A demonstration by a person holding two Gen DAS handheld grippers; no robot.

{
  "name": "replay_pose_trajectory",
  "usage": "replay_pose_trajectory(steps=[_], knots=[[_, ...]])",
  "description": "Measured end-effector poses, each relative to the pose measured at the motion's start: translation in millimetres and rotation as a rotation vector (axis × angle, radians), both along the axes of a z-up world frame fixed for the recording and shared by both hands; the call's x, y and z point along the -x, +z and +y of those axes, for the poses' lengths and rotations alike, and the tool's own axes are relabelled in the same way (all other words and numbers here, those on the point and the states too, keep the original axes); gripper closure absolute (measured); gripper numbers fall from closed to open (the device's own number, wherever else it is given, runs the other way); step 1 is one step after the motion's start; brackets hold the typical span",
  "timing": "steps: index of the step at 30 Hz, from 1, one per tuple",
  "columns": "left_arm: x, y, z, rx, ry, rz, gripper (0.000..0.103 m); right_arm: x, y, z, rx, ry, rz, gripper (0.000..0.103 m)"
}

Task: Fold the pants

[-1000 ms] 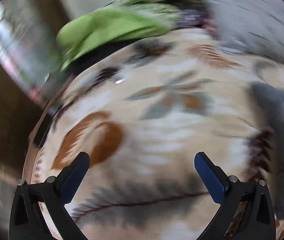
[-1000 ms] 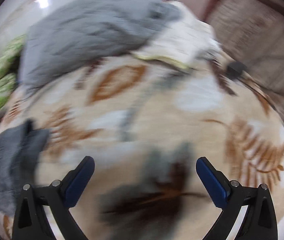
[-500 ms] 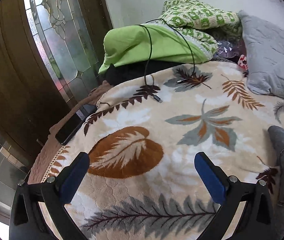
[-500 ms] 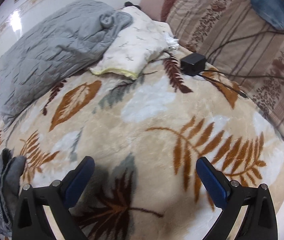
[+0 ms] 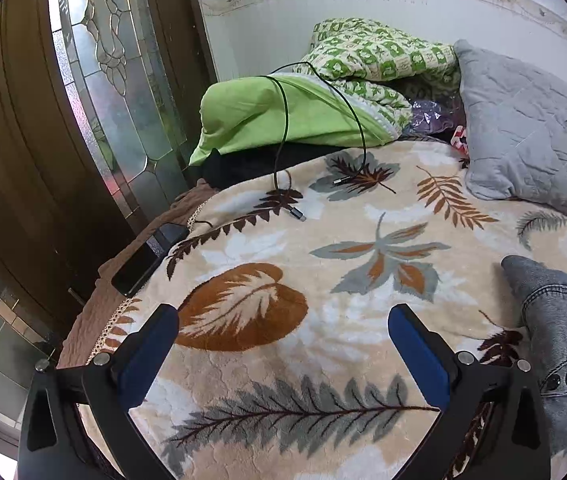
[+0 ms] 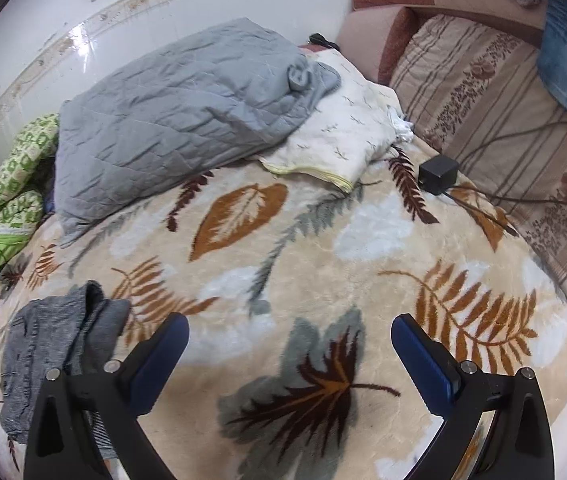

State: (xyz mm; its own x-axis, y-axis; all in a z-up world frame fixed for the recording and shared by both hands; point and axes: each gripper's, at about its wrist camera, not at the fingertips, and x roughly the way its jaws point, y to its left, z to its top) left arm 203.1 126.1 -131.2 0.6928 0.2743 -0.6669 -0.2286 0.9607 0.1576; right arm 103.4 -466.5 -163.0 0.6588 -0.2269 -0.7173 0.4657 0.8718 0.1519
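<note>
I see the pants point(image 5: 559, 328) cut off at the frame edge; left claw point(image 5: 283, 354) and right claw point(image 6: 289, 360) both gape empty above the blanket point(image 6: 315, 240).

No readable text, label, brand, number or sign is to be found in either view. A small red-and-white item point(image 5: 460, 136) is seen wedged beside the grey pillow point(image 5: 531, 128) in the left wrist view, but any marks on it are too small and too far hidden to be made out.
</note>
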Motion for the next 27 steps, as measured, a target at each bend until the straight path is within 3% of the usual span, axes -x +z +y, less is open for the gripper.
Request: replay_pose_trajectory(steps=[15,27], knots=[[24.9,20.7,1.2,0.004,0.013,-0.064,0.000,10.3,9.6,12.5,0.030,0.025,0.003,0.000],[94.8,76.1,-37.3,-0.023,-0.097,-0.177,0.000,33.3,47.4,138.1,-0.005,0.319,-0.115,0.000]])
